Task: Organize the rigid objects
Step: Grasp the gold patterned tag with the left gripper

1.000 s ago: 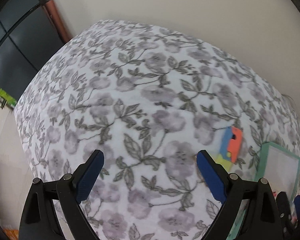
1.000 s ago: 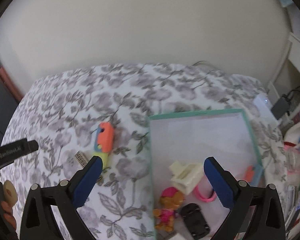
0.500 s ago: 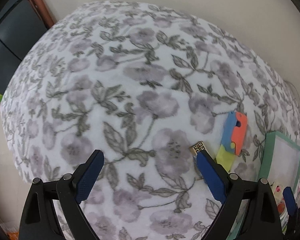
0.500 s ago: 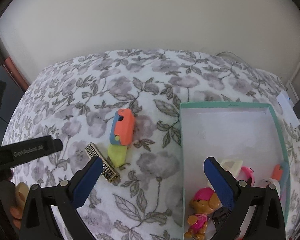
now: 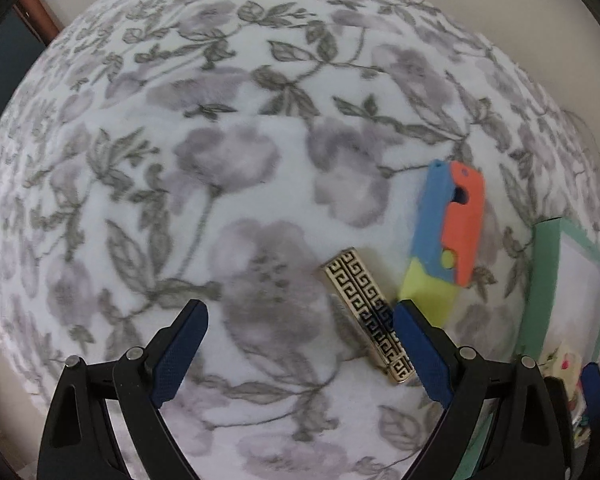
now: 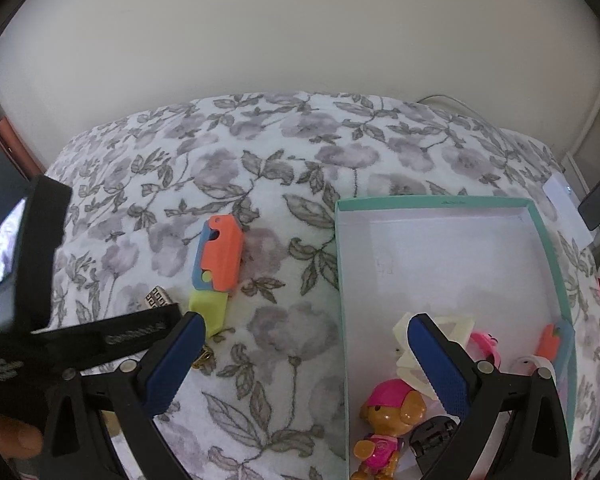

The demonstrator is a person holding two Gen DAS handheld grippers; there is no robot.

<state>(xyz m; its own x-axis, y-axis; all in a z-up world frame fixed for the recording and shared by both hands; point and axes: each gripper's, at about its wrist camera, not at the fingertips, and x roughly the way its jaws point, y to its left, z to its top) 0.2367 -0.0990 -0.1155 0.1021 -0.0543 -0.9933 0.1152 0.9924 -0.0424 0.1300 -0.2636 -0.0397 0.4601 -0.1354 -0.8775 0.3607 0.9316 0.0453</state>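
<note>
Both wrist views look down along the fingers, sharing the orange-blue toy [image 5: 448, 226] [image 6: 219, 254].

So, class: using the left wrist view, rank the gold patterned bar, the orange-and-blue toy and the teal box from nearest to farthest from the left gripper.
1. Gold patterned bar: lies on the bedspread beside the right jaw of the left gripper, its lower end hidden behind that jaw.
2. Orange-and-blue toy: further up and right.
3. Teal box: farthest, at the right edge.

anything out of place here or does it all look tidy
Two things lie loose on the floral blanket, outside the teal box that holds the other toys: the orange-and-blue toy and the gold patterned bar beside it. Nothing looks spilled or broken.
</note>
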